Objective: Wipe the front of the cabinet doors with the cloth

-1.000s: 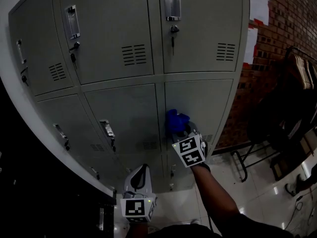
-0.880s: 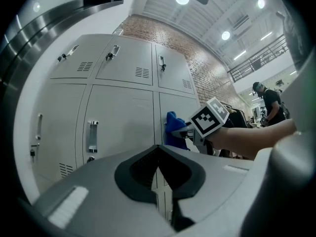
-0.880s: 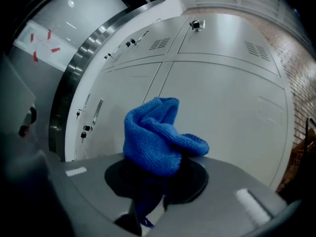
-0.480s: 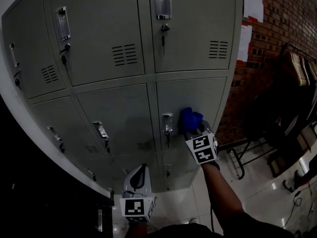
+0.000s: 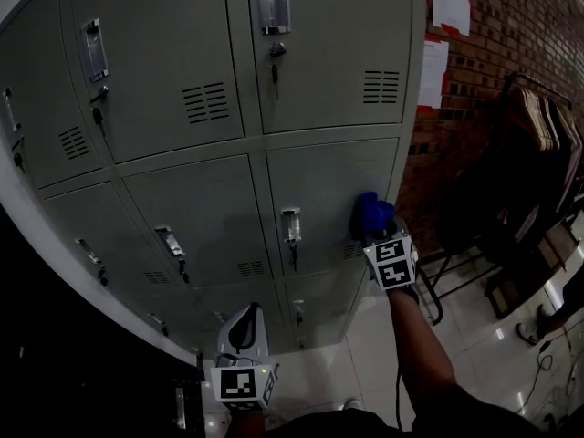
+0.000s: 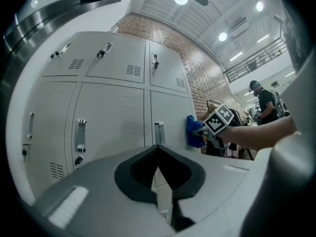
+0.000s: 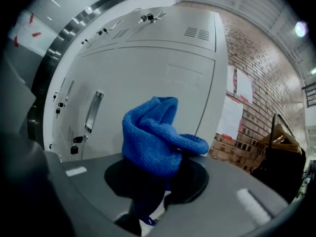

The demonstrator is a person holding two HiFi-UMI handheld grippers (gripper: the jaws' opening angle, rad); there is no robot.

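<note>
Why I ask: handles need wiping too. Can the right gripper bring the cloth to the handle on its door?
Probably yes: the right gripper holds the cloth by that door's right edge, with only bare door between it and the handle.

Your head camera looks steeply down the cabinet doors [image 5: 201,208]. The camera on your left tool [image 6: 160,181] looks up from farther back, and the one on your right tool [image 7: 153,201] sits close. All three share the right middle door [image 5: 333,190].
</note>
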